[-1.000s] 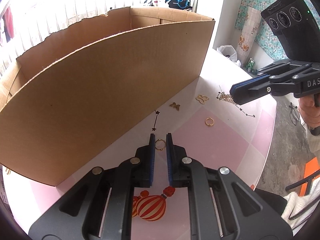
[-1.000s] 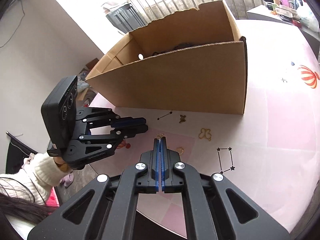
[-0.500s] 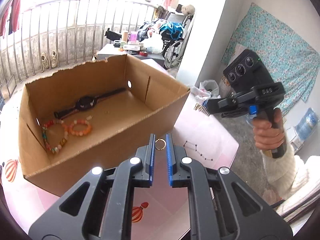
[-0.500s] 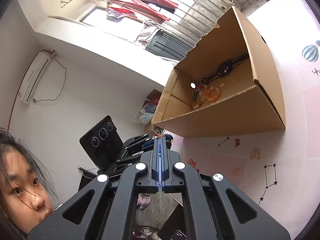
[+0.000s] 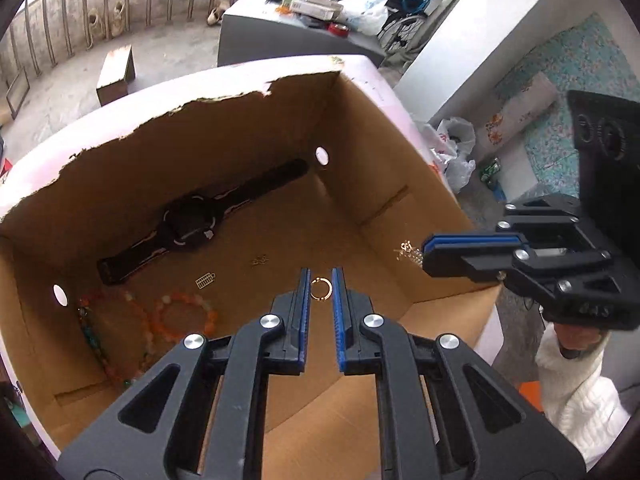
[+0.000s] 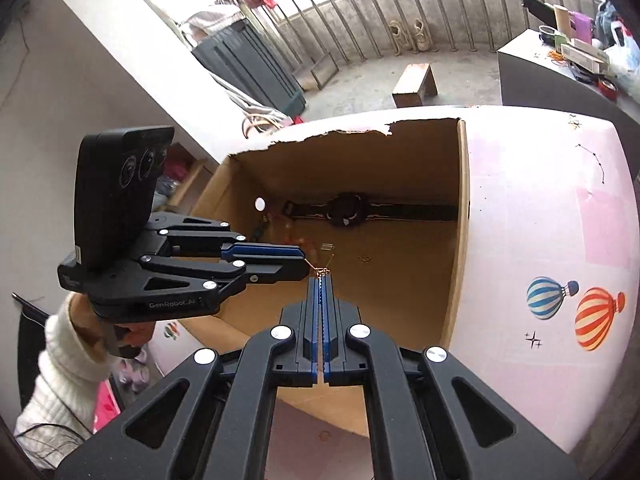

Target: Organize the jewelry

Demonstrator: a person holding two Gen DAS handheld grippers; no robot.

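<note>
2 handheld grippers are hovering over an open cardboard box (image 5: 400, 184) sitting on a pink desk (image 6: 540, 208). The left gripper (image 5: 321, 280) is pinching a small gold ring (image 5: 321, 289) between its blue pads, which are standing only as far apart as the ring is wide. The right gripper (image 6: 321, 280) is clamped tight on a small gold chain piece (image 5: 408, 251) dangling from its tips. Both pieces are hanging above the box floor, where a black watch (image 5: 192, 220), 2 orange bead bracelets (image 5: 182, 316) and a few tiny gold charms (image 5: 205, 280) are already lying. The step in hand appears to be dropping jewelry into the box. Next, each gripper probably needs to spread its fingers so its piece falls inside, clear of the walls
</note>
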